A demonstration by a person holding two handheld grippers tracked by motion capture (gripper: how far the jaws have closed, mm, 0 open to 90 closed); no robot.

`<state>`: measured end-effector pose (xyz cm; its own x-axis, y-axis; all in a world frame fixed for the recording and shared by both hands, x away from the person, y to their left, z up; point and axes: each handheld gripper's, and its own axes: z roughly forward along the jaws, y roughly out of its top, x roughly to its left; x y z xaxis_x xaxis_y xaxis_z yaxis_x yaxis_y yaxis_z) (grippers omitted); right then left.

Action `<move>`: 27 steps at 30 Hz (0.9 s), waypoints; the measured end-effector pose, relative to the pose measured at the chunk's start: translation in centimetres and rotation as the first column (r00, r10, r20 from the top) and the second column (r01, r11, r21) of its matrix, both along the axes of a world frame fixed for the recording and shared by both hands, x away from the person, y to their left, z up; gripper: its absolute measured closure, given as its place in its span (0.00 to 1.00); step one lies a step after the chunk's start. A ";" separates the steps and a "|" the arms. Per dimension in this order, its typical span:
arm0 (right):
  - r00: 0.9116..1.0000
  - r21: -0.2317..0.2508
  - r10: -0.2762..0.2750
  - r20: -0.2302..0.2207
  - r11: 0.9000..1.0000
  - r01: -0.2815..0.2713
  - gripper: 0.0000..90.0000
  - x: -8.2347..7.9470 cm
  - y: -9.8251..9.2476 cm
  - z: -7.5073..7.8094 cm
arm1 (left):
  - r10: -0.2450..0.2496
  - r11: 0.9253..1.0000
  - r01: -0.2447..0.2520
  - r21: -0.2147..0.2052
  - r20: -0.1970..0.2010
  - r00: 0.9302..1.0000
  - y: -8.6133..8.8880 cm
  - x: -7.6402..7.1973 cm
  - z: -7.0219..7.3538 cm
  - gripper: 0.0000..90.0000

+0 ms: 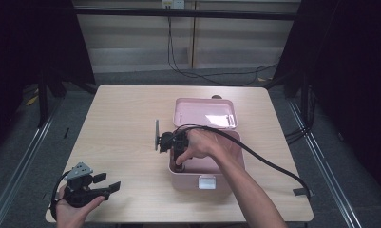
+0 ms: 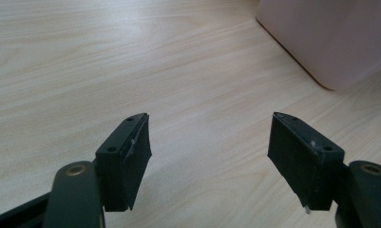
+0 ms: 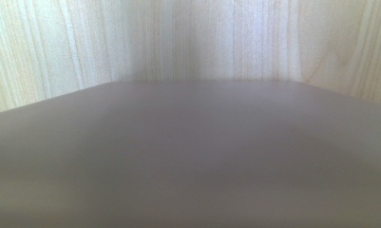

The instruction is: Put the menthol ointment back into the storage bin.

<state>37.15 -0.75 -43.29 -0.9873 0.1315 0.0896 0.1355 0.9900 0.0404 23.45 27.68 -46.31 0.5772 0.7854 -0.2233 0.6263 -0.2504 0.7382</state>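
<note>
While high view distant, pink box (image 3: 188, 156) close-up.

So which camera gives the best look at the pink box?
The high view: the whole pink box shows, lid open. The left gripper view catches one pink corner; the right gripper view gives a blurred pinkish surface up close.

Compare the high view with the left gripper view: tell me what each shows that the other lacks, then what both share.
High view alone: the open lid, the white latch, the right tool reaching down into the box, both forearms, the floor cables. Left gripper view alone: a close look at the left tool, jaws wide apart with nothing between them. Both share the wooden table and the pink box.
</note>
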 end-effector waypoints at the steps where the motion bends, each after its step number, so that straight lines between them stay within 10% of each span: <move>1: 1.000 0.000 0.000 0.000 1.000 0.000 0.57 0.0 0.0 0.0 | 0.000 1.000 0.000 0.000 0.000 1.000 0.0 0.0 0.0 0.34; 27: 0.998 0.033 -0.065 -0.022 0.997 0.066 0.40 0.5 -1.0 1.3 | -0.003 1.000 0.003 0.004 -0.003 1.000 -0.1 0.3 0.0 0.34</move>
